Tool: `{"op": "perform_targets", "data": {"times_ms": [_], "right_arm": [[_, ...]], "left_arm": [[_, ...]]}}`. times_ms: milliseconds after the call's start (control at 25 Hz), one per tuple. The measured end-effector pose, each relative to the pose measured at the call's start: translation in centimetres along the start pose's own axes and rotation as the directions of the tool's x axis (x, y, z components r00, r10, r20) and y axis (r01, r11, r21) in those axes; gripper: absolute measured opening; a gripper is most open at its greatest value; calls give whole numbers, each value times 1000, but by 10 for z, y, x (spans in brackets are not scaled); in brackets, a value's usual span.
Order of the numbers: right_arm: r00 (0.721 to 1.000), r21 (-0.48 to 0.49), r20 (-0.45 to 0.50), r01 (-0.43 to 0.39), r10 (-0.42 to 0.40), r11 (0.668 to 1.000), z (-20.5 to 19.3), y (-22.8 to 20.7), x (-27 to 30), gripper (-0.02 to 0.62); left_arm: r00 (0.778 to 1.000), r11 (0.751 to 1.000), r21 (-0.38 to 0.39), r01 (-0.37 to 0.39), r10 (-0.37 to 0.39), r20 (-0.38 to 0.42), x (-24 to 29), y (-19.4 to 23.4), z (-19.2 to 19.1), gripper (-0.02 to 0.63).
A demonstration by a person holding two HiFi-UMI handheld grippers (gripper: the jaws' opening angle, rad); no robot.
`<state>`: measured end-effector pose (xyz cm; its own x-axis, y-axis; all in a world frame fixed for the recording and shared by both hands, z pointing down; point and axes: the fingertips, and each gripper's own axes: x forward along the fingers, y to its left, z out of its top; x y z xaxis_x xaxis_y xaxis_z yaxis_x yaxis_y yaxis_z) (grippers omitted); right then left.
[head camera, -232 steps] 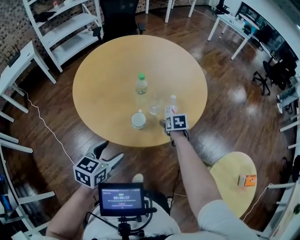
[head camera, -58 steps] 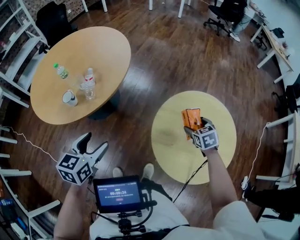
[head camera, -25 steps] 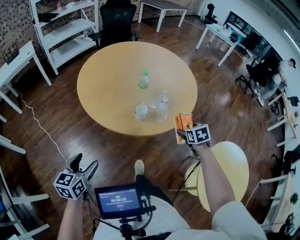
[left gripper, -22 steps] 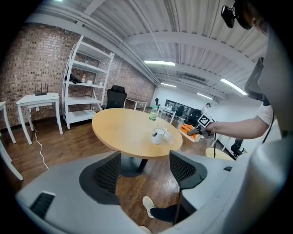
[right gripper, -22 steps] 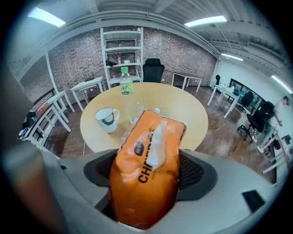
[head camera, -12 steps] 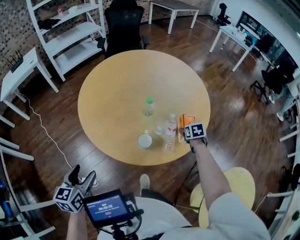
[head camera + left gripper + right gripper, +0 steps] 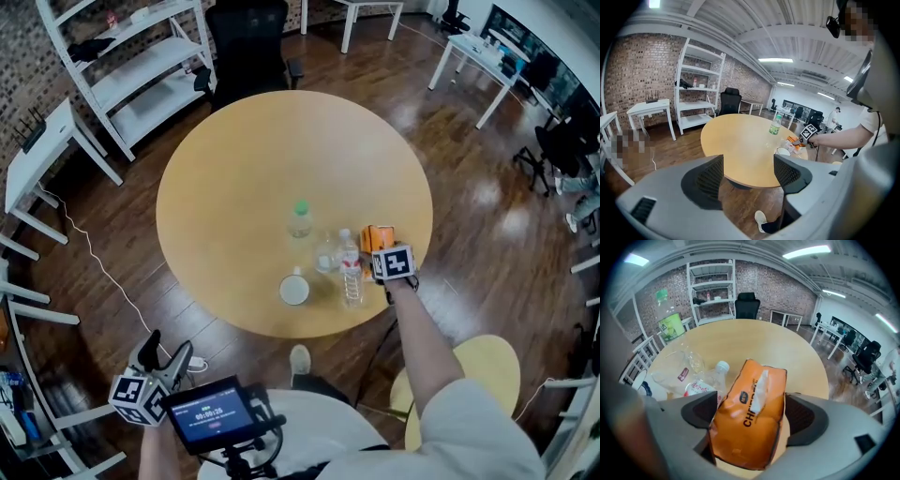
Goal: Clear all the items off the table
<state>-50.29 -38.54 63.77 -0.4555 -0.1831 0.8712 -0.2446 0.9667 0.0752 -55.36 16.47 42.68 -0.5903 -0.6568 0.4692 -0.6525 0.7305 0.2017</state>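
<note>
An orange tissue pack (image 7: 752,411) lies on the big round wooden table (image 7: 234,169), between the jaws of my right gripper (image 7: 380,246), which are opening; the pads no longer squeeze it. The pack (image 7: 377,234) sits at the table's right front. Just left of it stand a clear bottle with a red label (image 7: 351,272), a glass (image 7: 325,255), a green-capped bottle (image 7: 300,222) and a white mug (image 7: 294,290). My left gripper (image 7: 161,349) hangs low beside me, off the table, open and empty (image 7: 747,176).
A small yellow round table (image 7: 478,375) stands behind my right arm. A white shelf unit (image 7: 122,66) and a black chair (image 7: 248,37) stand beyond the big table, a white desk (image 7: 47,150) at the left. A monitor (image 7: 211,408) sits before me.
My right gripper has carried the orange pack from beside the table's edge in over the top and set it next to the clear bottle. The left gripper has stayed low.
</note>
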Motion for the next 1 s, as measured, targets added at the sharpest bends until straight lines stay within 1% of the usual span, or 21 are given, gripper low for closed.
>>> {"op": "perform_targets", "data": {"times_ms": [80, 160, 240, 320, 400, 480, 560, 680, 800, 840, 920, 1000], "right_arm": [[997, 2, 71, 8, -8, 1000, 12, 0, -17, 465], [993, 7, 109, 32, -32, 999, 12, -3, -37, 465], [989, 0, 130, 65, -65, 998, 5, -6, -60, 465], [984, -11, 146, 108, -105, 994, -10, -8, -86, 465], [973, -1, 186, 137, -134, 991, -25, -4, -118, 465], [959, 39, 243, 140, -146, 989, -47, 6, -157, 465], [937, 94, 310, 139, -162, 986, -78, 19, -199, 465], [902, 147, 377, 165, -209, 975, -142, 43, -265, 465], [890, 169, 376, 207, -257, 964, -218, 68, -333, 465], [885, 185, 367, 234, -288, 955, -248, 72, -356, 465], [865, 237, 349, 291, -361, 927, -307, 74, -403, 465], [846, 303, 332, 323, -417, 897, -353, 72, -445, 465]], "left_arm": [[1000, 1000, 12, 21, -21, 9, 5, 1, 3, 337], [999, 999, 27, 44, -45, 21, 7, -2, 5, 337], [997, 996, 50, 71, -73, 36, 6, -5, 9, 337], [993, 992, 77, 99, -104, 56, 0, -5, 13, 337], [987, 986, 97, 136, -144, 73, -8, -5, 12, 337], [978, 976, 118, 181, -191, 86, -17, -9, 7, 337], [964, 963, 137, 234, -247, 94, -25, -18, -5, 337], [933, 928, 164, 334, -351, 85, -37, -48, -31, 337], [887, 875, 188, 446, -461, 43, -51, -86, -56, 337], [868, 854, 193, 482, -496, 27, -55, -100, -65, 337], [830, 813, 202, 546, -557, -1, -64, -127, -80, 337], [803, 781, 213, 587, -596, -26, -76, -153, -89, 337]]}}
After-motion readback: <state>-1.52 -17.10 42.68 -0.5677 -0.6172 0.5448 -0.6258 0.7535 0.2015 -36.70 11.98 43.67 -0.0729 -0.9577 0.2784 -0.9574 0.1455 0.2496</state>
